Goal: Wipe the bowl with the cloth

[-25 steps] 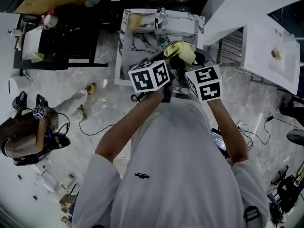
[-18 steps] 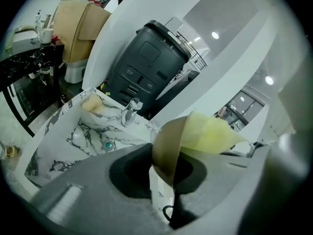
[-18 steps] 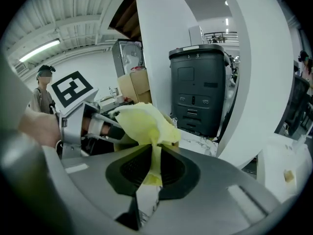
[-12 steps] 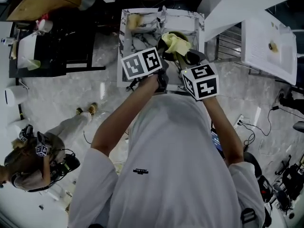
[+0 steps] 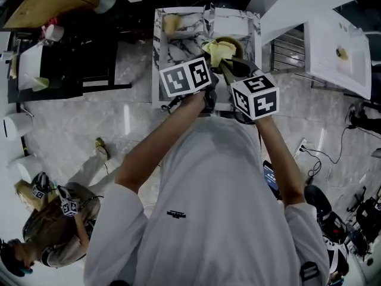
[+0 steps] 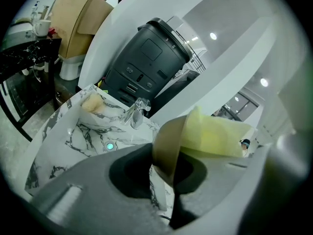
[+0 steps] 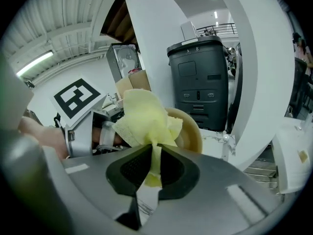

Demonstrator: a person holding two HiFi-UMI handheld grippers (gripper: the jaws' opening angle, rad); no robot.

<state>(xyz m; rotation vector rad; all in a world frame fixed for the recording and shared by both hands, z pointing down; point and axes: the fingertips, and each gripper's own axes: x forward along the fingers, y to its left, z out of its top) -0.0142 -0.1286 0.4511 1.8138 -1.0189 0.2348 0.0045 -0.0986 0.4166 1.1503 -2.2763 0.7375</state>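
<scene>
In the head view both grippers meet over the sink. My left gripper [image 5: 209, 64] is shut on the rim of a tan bowl [image 5: 230, 43], which it holds tilted on edge. The left gripper view shows that rim [image 6: 167, 143] pinched between the jaws of the left gripper [image 6: 164, 175]. A yellow cloth [image 5: 216, 52] fills the bowl's inside. My right gripper [image 7: 152, 169] is shut on a fold of the cloth [image 7: 146, 115], whose bunched part presses against the bowl [image 7: 191, 131]. The cloth [image 6: 215, 135] bulges out of the bowl's mouth.
A marble sink [image 5: 178, 49] with a chrome faucet [image 5: 206, 15] lies under the grippers. A tan sponge-like lump [image 5: 171, 23] sits in its far left corner. A dark grey bin [image 6: 146, 58] stands behind. White counter [image 5: 336, 52] at right; another person [image 5: 53, 231] at lower left.
Both grippers, with the bowl and cloth, have moved farther out over the sink. The right gripper has rolled a little. The person at lower left has shifted down the picture.
</scene>
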